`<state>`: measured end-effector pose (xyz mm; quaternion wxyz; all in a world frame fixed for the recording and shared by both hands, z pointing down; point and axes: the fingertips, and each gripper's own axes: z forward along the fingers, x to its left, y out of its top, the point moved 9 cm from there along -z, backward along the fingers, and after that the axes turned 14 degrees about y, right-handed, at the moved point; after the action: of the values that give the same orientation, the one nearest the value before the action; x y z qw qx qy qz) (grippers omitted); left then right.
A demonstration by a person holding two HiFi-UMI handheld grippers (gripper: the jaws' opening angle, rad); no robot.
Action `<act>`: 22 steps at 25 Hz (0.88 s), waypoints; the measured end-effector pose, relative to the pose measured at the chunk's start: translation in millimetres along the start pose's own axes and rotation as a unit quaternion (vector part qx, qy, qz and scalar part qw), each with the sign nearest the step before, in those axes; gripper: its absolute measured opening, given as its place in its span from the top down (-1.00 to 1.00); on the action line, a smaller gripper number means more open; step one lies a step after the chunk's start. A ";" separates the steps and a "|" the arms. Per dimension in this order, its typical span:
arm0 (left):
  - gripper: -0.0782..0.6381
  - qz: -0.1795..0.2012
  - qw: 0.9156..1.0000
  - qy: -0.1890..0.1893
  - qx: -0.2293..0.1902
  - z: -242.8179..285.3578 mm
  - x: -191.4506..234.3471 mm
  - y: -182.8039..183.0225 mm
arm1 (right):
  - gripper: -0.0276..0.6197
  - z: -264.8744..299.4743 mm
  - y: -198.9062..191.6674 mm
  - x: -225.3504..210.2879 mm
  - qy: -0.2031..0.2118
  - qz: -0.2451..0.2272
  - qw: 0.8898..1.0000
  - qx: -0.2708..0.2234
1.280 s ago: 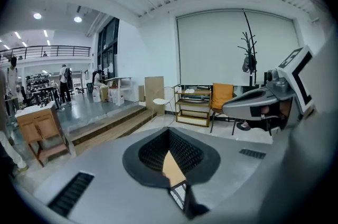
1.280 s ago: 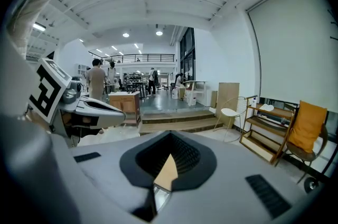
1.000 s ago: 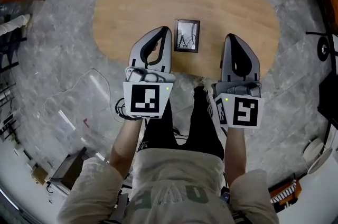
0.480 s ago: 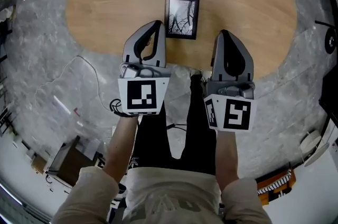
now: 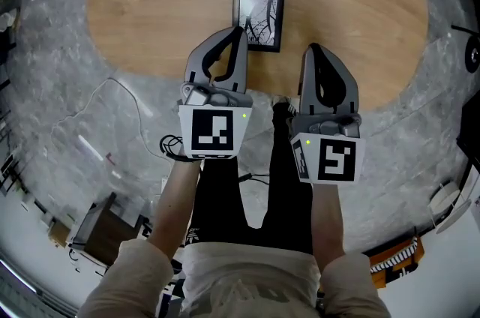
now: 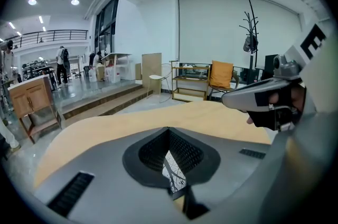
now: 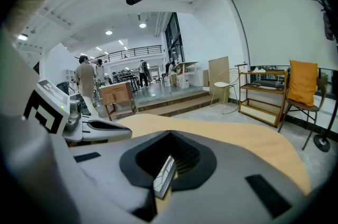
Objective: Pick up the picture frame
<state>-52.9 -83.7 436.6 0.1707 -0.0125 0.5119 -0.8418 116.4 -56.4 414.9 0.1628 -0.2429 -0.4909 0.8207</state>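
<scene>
The worktop (image 5: 150,9) is wide, with bare wood on both sides of the picture frame (image 5: 259,16), so a tool can pass there. The frame lies flat in the middle, near the near edge. The left tool (image 5: 238,31) is by its near left corner. The right tool (image 5: 313,50) is off to the frame's right, with bare wood between. A shelf (image 6: 191,80) and a chair (image 6: 221,76) stand well past the far edge.
</scene>
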 end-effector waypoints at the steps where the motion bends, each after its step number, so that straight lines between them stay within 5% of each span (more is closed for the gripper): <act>1: 0.76 0.000 1.000 0.003 0.000 0.1 0.8 1.0 | 0.90 0.0 1.1 -0.4 0.001 -0.001 1.000 -0.001; 7: 0.75 0.018 1.000 -0.009 -0.002 5.6 4.2 7.1 | 0.90 1.1 6.6 -1.8 0.012 -0.008 1.000 -0.002; 10: 0.27 0.030 0.997 -0.064 0.018 12.2 0.2 6.5 | 0.90 2.2 7.3 -1.6 0.016 -0.011 1.000 0.002; 14: 0.01 0.117 0.983 -0.129 0.053 19.9 -11.5 -4.9 | 0.90 6.2 4.5 2.0 0.026 -0.020 0.999 0.013; 17: -0.04 0.189 0.958 -0.195 0.091 21.7 -26.8 -23.1 | 0.90 5.2 -2.8 3.7 0.028 -0.026 0.999 0.030; 22: -0.13 0.320 0.891 -0.281 0.160 31.5 -53.1 -63.5 | 0.90 7.9 -9.4 0.9 0.033 -0.029 0.998 0.046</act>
<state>-14.2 -68.2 514.7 0.5670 -0.0570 0.2774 -0.7735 111.5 -57.3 426.2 0.2138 -0.2477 -0.4537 0.8289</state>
